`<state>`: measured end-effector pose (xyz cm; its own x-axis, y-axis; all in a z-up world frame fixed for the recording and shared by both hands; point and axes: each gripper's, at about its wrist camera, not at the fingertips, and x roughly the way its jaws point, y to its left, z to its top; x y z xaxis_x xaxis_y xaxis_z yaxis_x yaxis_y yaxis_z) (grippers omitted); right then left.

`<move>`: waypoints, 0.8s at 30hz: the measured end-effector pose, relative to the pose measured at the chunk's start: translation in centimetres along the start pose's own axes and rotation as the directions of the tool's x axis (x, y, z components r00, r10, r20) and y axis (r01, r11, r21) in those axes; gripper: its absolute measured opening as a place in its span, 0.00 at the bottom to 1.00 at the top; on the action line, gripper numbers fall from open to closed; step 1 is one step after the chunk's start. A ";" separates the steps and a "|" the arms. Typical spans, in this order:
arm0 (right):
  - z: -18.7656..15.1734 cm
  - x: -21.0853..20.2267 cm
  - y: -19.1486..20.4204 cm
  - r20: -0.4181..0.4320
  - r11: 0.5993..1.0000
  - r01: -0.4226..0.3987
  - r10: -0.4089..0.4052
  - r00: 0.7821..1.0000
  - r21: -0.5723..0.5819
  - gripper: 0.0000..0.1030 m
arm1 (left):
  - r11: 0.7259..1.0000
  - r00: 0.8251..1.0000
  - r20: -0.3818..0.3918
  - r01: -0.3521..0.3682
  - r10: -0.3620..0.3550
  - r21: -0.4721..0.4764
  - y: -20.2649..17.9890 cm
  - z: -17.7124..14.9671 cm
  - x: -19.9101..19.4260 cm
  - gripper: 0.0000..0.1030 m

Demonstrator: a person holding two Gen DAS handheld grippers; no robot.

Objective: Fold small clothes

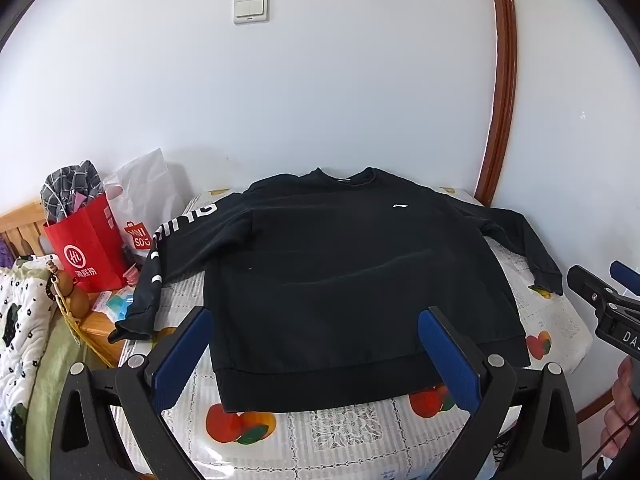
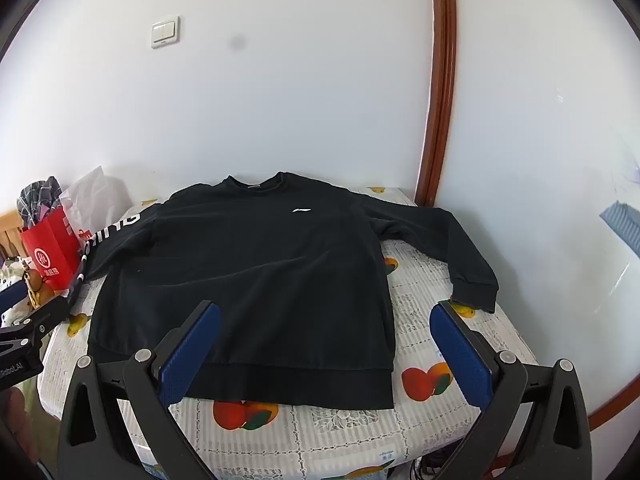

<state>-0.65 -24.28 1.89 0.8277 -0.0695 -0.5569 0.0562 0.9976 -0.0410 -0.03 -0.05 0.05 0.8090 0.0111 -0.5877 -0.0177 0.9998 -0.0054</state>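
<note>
Sweatshirt [image 1: 340, 272]: black, spread flat, face up on the counter [image 1: 352, 436], sleeves out to both sides.
Left claw [image 1: 316, 322]: wide open, empty, above the hem.
Right claw [image 2: 326, 316]: wide open, empty.

I counted one black sweatshirt [image 1: 340, 264] spread on one fruit-print tablecloth [image 1: 360, 432], with both its sleeves out. Beside the table stood one red paper bag [image 1: 86, 248] and one white plastic bag [image 1: 144, 196]. One double light switch [image 1: 251, 9] was on the wall.
</note>
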 end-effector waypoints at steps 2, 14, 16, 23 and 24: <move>0.0 0.0 -0.1 0.003 1.000 -0.002 0.002 1.000 -0.004 1.00 | 1.000 1.000 0.004 -0.006 0.006 -0.001 0.0 0.0 0.0 1.00; -0.5 -0.3 0.0 -0.003 1.000 -0.005 0.005 1.000 -0.002 1.00 | 1.000 1.000 0.018 -0.002 0.002 -0.005 0.3 0.8 -0.8 1.00; -0.4 -0.3 0.0 -0.003 1.000 -0.007 0.007 1.000 -0.002 1.00 | 1.000 1.000 0.017 -0.007 0.007 -0.005 0.3 0.9 -0.9 1.00; -0.2 -1.0 0.1 0.005 1.000 -0.012 0.012 1.000 0.001 1.00 | 1.000 1.000 0.029 -0.006 0.006 -0.001 0.4 1.1 -1.2 1.00; -0.3 -1.0 0.1 0.007 1.000 -0.012 0.012 1.000 0.001 1.00 | 1.000 1.000 0.030 -0.006 0.006 -0.001 0.3 1.0 -1.2 1.00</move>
<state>-1.64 -24.09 2.25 0.8320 -0.0579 -0.5517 0.0472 0.9983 -0.0336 -0.38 0.28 1.56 0.8263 0.0178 -0.5630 -0.0231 0.9997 -0.0022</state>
